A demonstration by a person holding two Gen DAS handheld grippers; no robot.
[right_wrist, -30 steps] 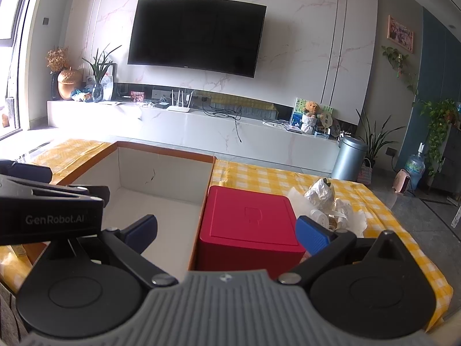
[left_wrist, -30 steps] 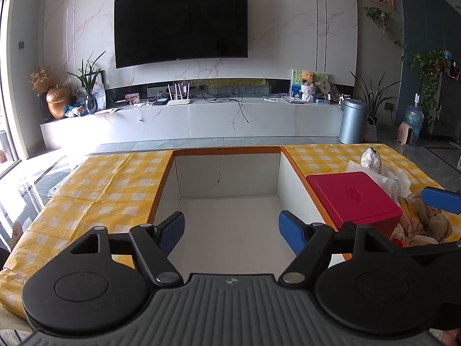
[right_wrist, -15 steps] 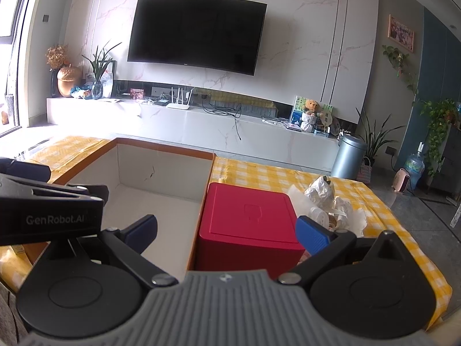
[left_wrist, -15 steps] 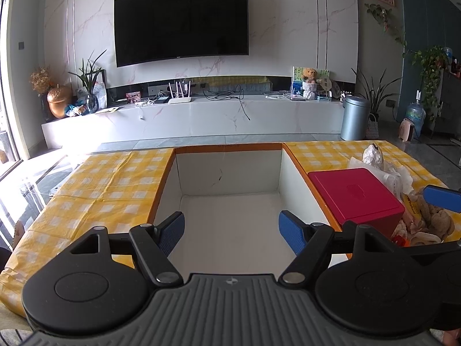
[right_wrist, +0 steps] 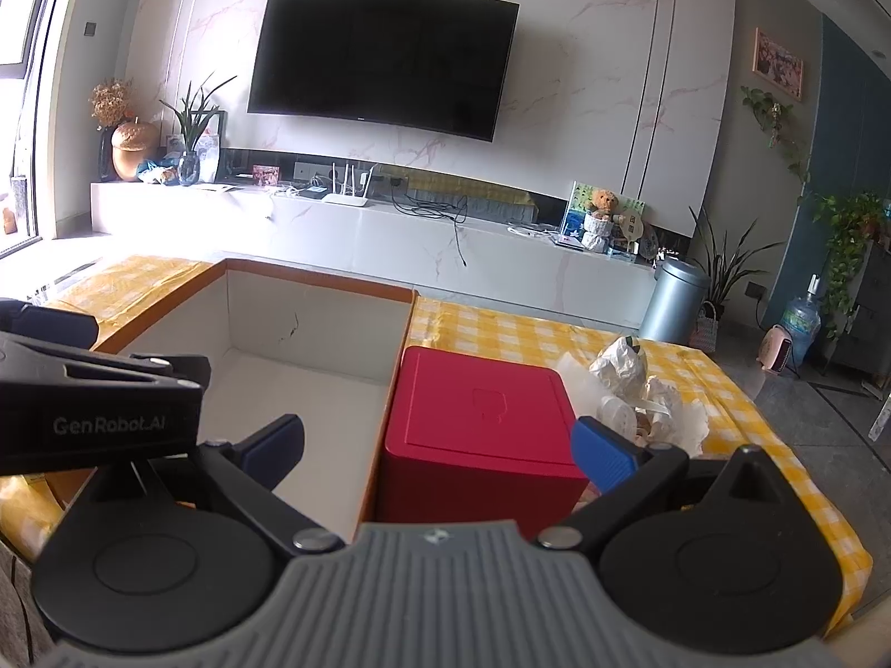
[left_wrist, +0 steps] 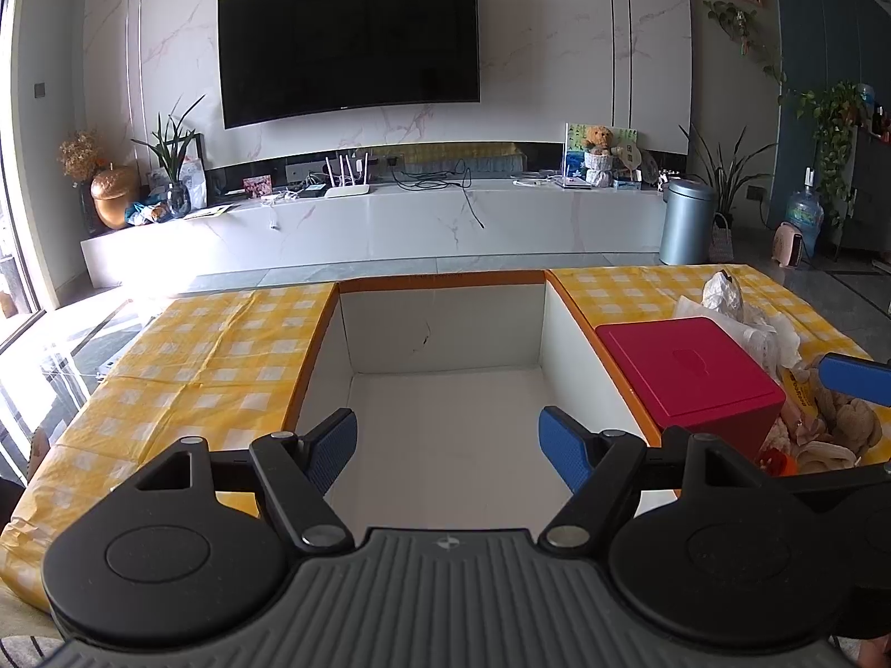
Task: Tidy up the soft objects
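A big white open box (left_wrist: pixel 445 345) with an orange rim is sunk between two stretches of yellow checked tablecloth (left_wrist: pixel 211 367). My left gripper (left_wrist: pixel 445 448) hangs open over its bare floor, nothing between the pads. Right of it stands a red lidded box (left_wrist: pixel 685 373). Beyond that lie beige plush toys (left_wrist: pixel 846 428) and crumpled white bags (left_wrist: pixel 724 300). In the right wrist view my right gripper (right_wrist: pixel 440 448) is open, the red box (right_wrist: pixel 479 412) just ahead between its fingers, untouched. The bags (right_wrist: pixel 623 367) sit past its right finger.
The left gripper's black body (right_wrist: pixel 100 406) crosses the left of the right wrist view, over the white box (right_wrist: pixel 312 323). Behind the table are a long TV stand (left_wrist: pixel 390 222) with a teddy bear (left_wrist: pixel 598 139), a grey bin (left_wrist: pixel 685 220) and plants.
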